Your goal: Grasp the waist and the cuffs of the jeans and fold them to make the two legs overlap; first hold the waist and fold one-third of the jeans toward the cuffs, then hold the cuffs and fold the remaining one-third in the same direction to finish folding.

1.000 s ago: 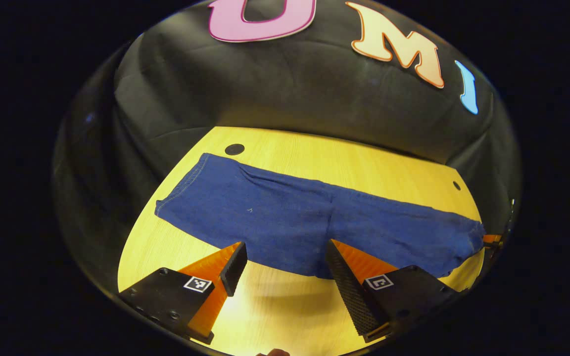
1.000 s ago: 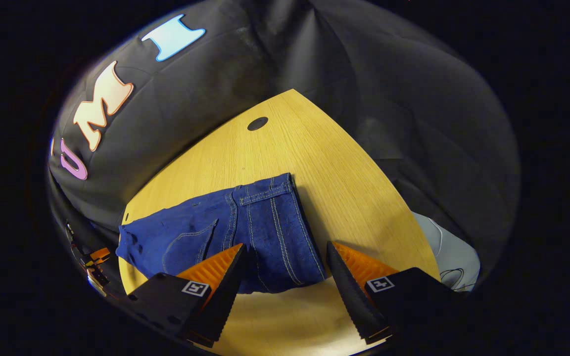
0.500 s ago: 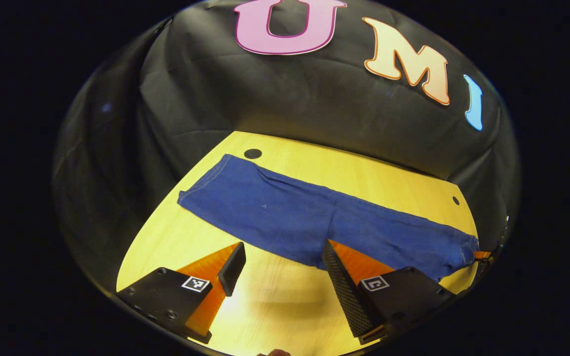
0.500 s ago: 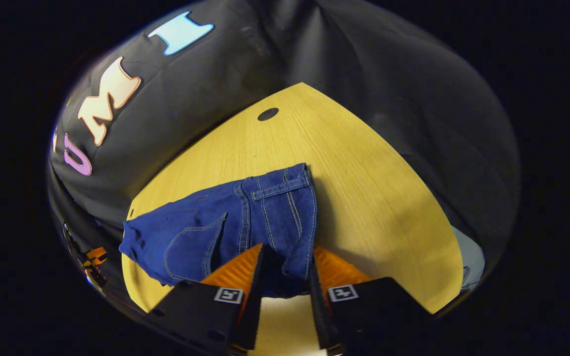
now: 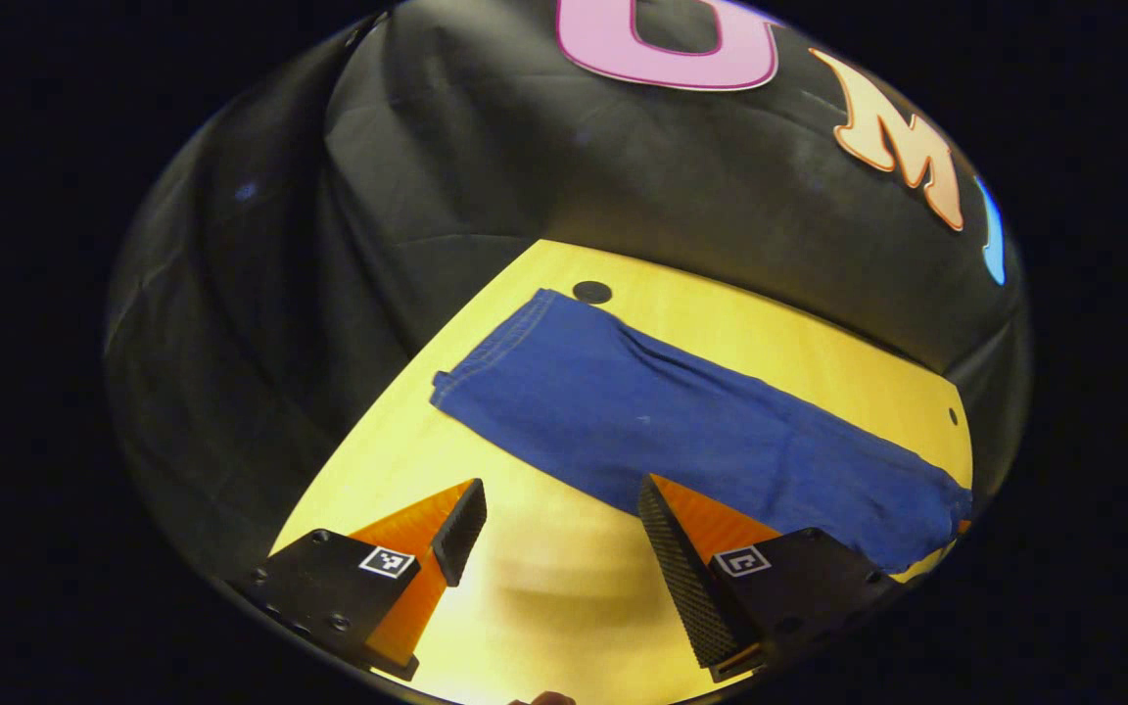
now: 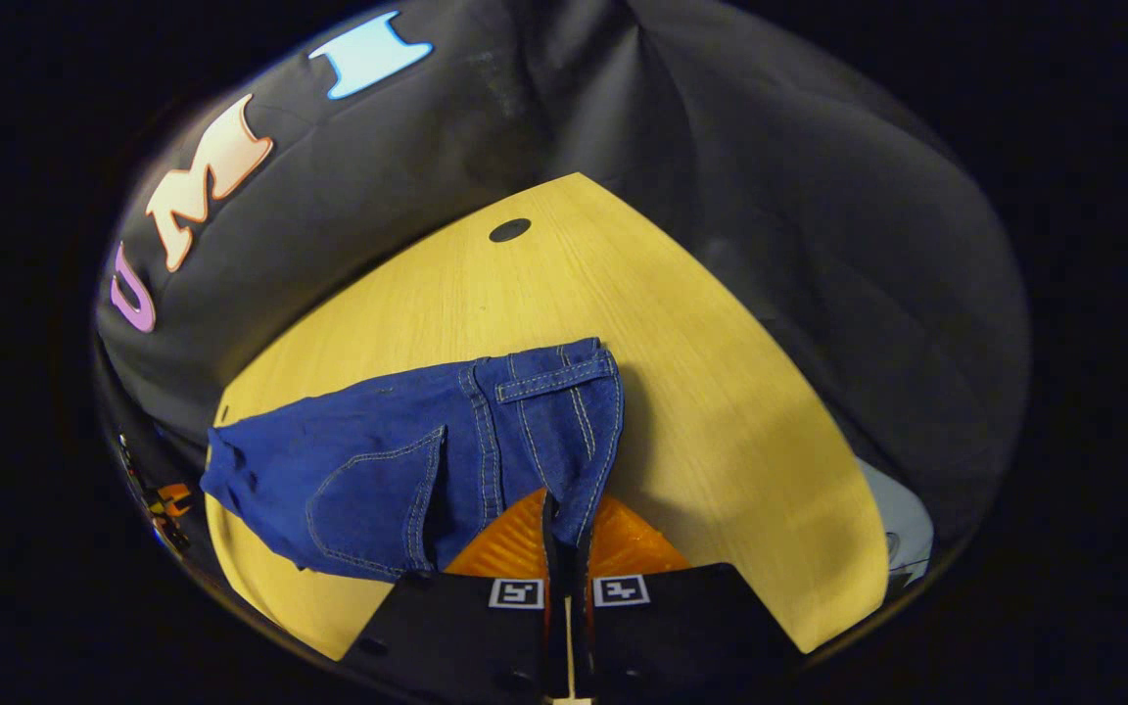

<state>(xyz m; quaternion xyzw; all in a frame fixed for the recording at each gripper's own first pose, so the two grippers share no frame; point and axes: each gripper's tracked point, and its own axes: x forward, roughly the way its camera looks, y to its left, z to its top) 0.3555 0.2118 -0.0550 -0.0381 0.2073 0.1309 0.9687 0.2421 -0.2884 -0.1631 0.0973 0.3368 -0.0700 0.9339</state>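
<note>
Now the right claw (image 6: 564,529) pinches the blue jeans' (image 6: 427,460) waist on the bench (image 6: 721,411); left claw (image 5: 554,519) gapes apart.

The left claw (image 5: 561,509) hangs low over the worktop (image 5: 544,607) with its two fingers (image 5: 461,519) spread wide apart and nothing between them. Its right-hand finger stands in front of the near edge of the jeans (image 5: 681,421); whether it touches the cloth cannot be told. The left-hand finger is over bare wood, apart from the denim.

The right claw (image 6: 564,529) has its fingers (image 6: 515,539) drawn together until only a thin slit is left, and both press on the waist edge of the jeans (image 6: 427,460), which runs down into the slit. It points forward and down.
</note>
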